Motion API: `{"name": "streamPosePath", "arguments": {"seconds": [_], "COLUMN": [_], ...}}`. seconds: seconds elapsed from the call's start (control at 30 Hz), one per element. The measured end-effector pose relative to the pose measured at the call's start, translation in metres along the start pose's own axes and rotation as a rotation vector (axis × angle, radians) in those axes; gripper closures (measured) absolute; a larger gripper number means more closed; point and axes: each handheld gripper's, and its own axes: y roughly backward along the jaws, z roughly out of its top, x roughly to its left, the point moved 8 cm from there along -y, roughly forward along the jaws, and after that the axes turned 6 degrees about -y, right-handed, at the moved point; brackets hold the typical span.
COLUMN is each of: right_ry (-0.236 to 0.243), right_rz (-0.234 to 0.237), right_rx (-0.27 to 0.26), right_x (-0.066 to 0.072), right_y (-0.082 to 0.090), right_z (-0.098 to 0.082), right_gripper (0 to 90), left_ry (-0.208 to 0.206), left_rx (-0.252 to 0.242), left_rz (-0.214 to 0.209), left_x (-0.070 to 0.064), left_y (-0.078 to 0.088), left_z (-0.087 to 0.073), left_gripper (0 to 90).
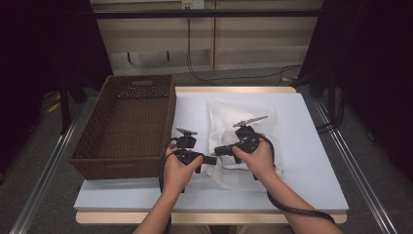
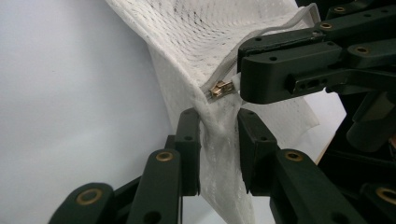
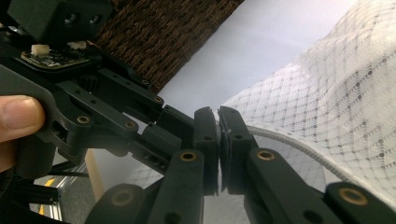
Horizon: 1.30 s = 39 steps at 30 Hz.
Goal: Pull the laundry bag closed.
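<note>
Mesh bag (image 1: 243,122): white net laundry-type pouch lying on the white table cover, right of centre, its near-left corner lifted between the two grippers.
Table (image 1: 311,146): white-covered top with a pale wooden edge; the bag lies on it, the basket stands at its left end.
Basket (image 1: 126,126): dark brown woven tray with a cut-out handle in its far wall, well to the left of the bag, nothing visible inside.
Left gripper (image 2: 219,140): held in the person's left hand, just right of the basket's near corner in the high view; its two black jaws stand a little apart with a bunched fold of the bag's mesh running up between them; the left jaw lies against the fabric, the right jaw shows a gap, so no firm pinch.
Right gripper (image 3: 218,140): held in the person's right hand over the bag's near-left part, pointing toward the left gripper; its jaws are pressed together on the bag's zipper edge, the corded seam running out to the right from between the pads.
Zipper tape (image 3: 289,144): pale ribbed band along the bag's edge, curving away from the right gripper.
Zipper pull (image 2: 220,87): small brass-coloured slider on the seam, just beside the right gripper's tip and just above the left gripper's jaws.
</note>
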Motion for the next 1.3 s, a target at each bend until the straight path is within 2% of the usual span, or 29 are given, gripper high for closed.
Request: {"name": "streamPosePath", "arguments": {"seconds": [0.17,0.23,0.27,0.3,0.33,0.4,0.43,0.47,0.5,0.53,0.57,0.63,0.67,0.8,0.93,1.03,1.07,1.1,1.2,1.3], "right_ry": [0.006,0.009,0.010,0.009,0.011,0.011,0.007,0.010,0.012,0.011,0.011,0.009,0.010,0.020,0.009,-0.010,-0.011,-0.008,-0.015,-0.028], "right_rz": [0.000,-0.001,-0.003,-0.002,0.001,0.002,0.002,0.004,0.003,0.004,0.006,0.002,0.002,-0.003,-0.004,0.016,0.016,0.014,0.003,0.027], "right_rx": [-0.009,-0.009,-0.010,-0.012,-0.011,-0.013,-0.011,-0.008,-0.006,-0.006,-0.007,-0.006,-0.004,0.000,-0.014,-0.021,-0.019,-0.021,-0.033,-0.034], "right_x": [0.002,0.002,0.002,0.003,0.003,0.004,0.004,0.004,0.004,0.005,0.005,0.004,0.004,0.005,0.004,0.002,0.001,0.001,-0.001,-0.003], "right_y": [0.000,0.001,0.001,0.001,0.001,0.001,0.001,0.000,0.000,-0.001,-0.001,-0.001,0.000,0.000,0.001,0.002,0.002,0.002,0.003,0.004], "right_z": [0.002,0.003,0.003,0.004,0.004,0.005,0.004,0.004,0.004,0.004,0.004,0.004,0.004,0.003,0.002,0.001,0.001,0.000,0.000,-0.001], "right_gripper": [86.9,86.9,86.9,86.9,86.9,86.9,86.9,86.9,86.9,86.9,86.9,86.9,86.9,87.0,87.1,87.1,87.1,87.2,87.1,87.1], "left_ry": [-0.008,0.008,0.006,-0.004,0.010,0.006,0.025,0.012,0.031,0.029,0.009,0.030,0.025,0.036,0.058,0.047,0.072,0.043,0.086,0.058], "left_rx": [0.013,-0.009,-0.004,0.000,-0.014,-0.007,-0.026,-0.029,-0.042,-0.044,-0.027,-0.036,-0.031,-0.026,-0.050,-0.049,-0.064,-0.047,-0.080,-0.054], "left_rz": [-0.003,0.004,0.007,0.009,0.007,0.002,-0.009,-0.006,-0.006,0.000,0.018,0.022,0.024,0.033,0.024,0.023,0.022,0.021,0.003,0.015], "left_x": [-0.003,-0.003,-0.003,-0.001,-0.001,0.000,-0.002,-0.001,-0.002,-0.002,0.001,0.002,0.003,0.001,0.002,0.002,0.000,0.002,0.001,0.001], "left_y": [-0.001,0.001,0.002,0.004,0.004,0.004,0.003,0.003,0.001,0.001,0.002,0.002,0.003,0.005,0.008,0.008,0.007,0.008,0.012,0.012], "left_z": [-0.002,0.000,0.000,0.000,0.001,0.001,0.002,0.003,0.004,0.004,0.003,0.002,0.002,0.001,0.002,0.001,0.003,0.001,0.004,0.001], "left_gripper": [68.0,63.5,61.5,60.5,60.1,59.7,60.6,61.9,65.2,67.2,73.0,84.6,86.3,88.0,88.5,88.6,88.6,88.6,88.7,88.7]}}
